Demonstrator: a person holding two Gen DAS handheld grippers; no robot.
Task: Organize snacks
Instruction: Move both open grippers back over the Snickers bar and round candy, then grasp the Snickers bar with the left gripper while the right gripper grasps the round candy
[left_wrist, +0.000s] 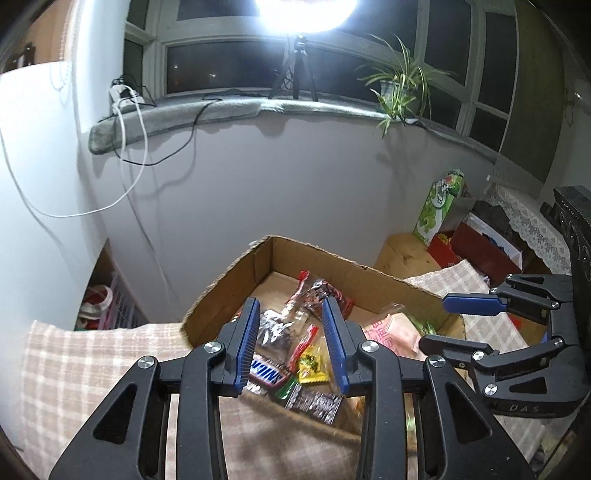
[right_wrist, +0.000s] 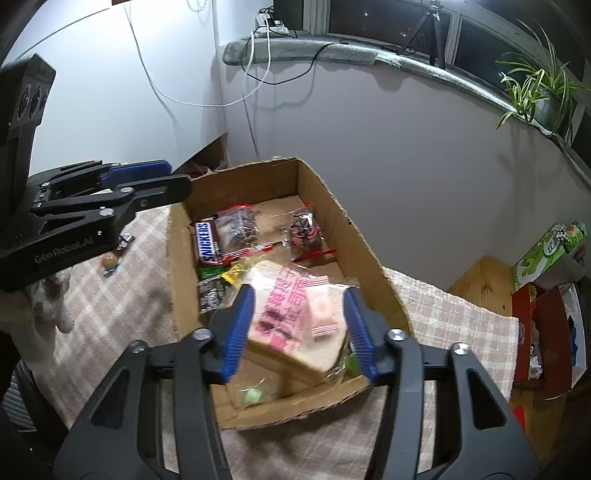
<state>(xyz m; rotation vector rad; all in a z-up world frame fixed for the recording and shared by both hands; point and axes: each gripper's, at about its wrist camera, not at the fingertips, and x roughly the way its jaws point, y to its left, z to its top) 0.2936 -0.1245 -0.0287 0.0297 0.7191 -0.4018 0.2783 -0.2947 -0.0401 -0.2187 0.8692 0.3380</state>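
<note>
An open cardboard box stands on a checked cloth and holds several snacks. Among them are a Snickers bar, clear bags of dark sweets and a wrapped bread slice with pink print. My right gripper hovers above the bread slice. Its blue pads stand wide apart with nothing between them. My left gripper hangs over the box's left part, above the Snickers bar. Its jaws are narrowly parted and hold nothing. Each gripper shows in the other's view, the right gripper and the left gripper.
A loose round candy lies on the checked cloth left of the box. A wall rises close behind the box. A wooden stand, a green carton and a red box crowd the right side.
</note>
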